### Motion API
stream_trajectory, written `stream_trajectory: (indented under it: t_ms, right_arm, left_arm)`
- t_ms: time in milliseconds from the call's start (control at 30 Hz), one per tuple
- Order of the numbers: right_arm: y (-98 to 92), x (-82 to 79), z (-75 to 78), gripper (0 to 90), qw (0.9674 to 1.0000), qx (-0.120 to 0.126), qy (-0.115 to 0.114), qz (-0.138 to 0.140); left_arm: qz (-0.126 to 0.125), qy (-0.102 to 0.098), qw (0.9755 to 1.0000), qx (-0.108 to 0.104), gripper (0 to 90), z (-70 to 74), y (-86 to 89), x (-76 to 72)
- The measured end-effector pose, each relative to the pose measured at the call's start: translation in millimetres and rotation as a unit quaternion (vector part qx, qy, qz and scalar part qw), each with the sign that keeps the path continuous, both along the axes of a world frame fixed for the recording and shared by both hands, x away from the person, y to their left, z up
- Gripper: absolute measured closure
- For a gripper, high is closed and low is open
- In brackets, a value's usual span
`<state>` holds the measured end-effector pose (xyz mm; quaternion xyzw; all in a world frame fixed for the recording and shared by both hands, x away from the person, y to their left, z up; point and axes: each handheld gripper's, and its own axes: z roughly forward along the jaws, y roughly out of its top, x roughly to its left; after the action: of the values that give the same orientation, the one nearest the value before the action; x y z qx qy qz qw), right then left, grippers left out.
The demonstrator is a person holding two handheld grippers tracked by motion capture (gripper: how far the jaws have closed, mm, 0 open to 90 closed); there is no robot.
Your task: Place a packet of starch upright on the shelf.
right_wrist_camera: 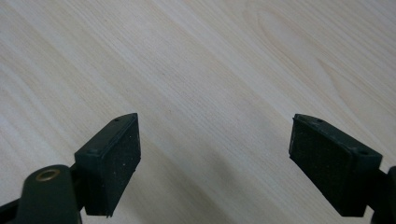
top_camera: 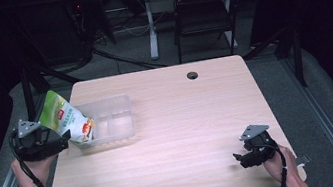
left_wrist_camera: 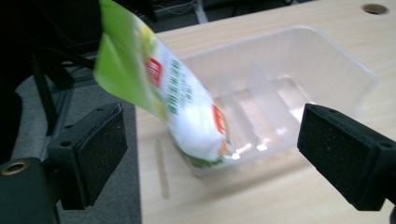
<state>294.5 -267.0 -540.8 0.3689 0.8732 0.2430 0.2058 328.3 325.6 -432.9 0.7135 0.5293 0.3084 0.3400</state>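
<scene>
Inside the clear tray (top_camera: pixel 117 123) leans a green and white snack bag (top_camera: pixel 68 120), and the left tool (left_wrist_camera: pixel 212 154) is let go, wide apart.

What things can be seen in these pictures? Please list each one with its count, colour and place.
snack pouch: 1, green and white with red marks, leaning tilted with its lower end in the left end of the tray, top sticking out past the rim
tray: 1, clear plastic with dividers, left part of the table
table: 1, light wood, centre
cable hole: 1, dark, far edge of the table
chair: 1, black, on the floor behind the table
left gripper: 1, black, open, beside the pouch
right gripper: 1, black, open, over bare wood near the front right corner
</scene>
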Motion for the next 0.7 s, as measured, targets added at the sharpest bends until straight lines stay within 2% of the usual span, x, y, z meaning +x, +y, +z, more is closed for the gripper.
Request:
stream_trajectory:
  t_ms: [33,133,167,200,333,367,533,700]
  right_arm:
    - [0.0,0.0,0.0,15.9,1.0,0.0,0.0,0.0]
    - [0.1,-0.4,0.4,15.9,1.0,0.001,0.0,0.0]
    - [-0.1,-0.3,0.4,15.9,1.0,0.001,0.0,0.0]
    - [-0.1,-0.3,0.4,15.9,1.0,0.001,0.0,0.0]
    - [0.0,-0.1,0.5,16.0,1.0,-0.003,0.0,0.0]
    - [0.0,-0.1,0.5,16.0,1.0,-0.003,0.0,0.0]
    - [0.3,-0.6,0.7,16.0,1.0,-0.003,0.0,0.0]
    - [0.6,-0.2,0.1,16.1,1.0,-0.001,0.0,0.0]
  left_arm:
    - [0.0,0.0,1.0,0.0,8.0,0.0,0.0,0.0]
    - [-0.02,0.007,0.9998,0.007,7.7,0.2,-10.4,-18.4]
    - [-0.028,0.006,0.9996,0.008,7.7,-0.5,-15.9,-28.8]
    - [-0.028,0.006,0.9996,0.008,7.6,-0.5,-15.9,-28.8]
    - [-0.056,0.015,0.9983,0.002,7.6,-8.2,-29.9,-54.9]
    - [-0.056,0.015,0.9983,0.002,7.6,-8.2,-29.9,-54.9]
    - [-0.08,0.036,0.9961,0.003,7.5,-25.0,-47.5,-76.0]
    - [-0.103,0.058,0.9929,0.009,7.1,-42.5,-62.8,-87.1]
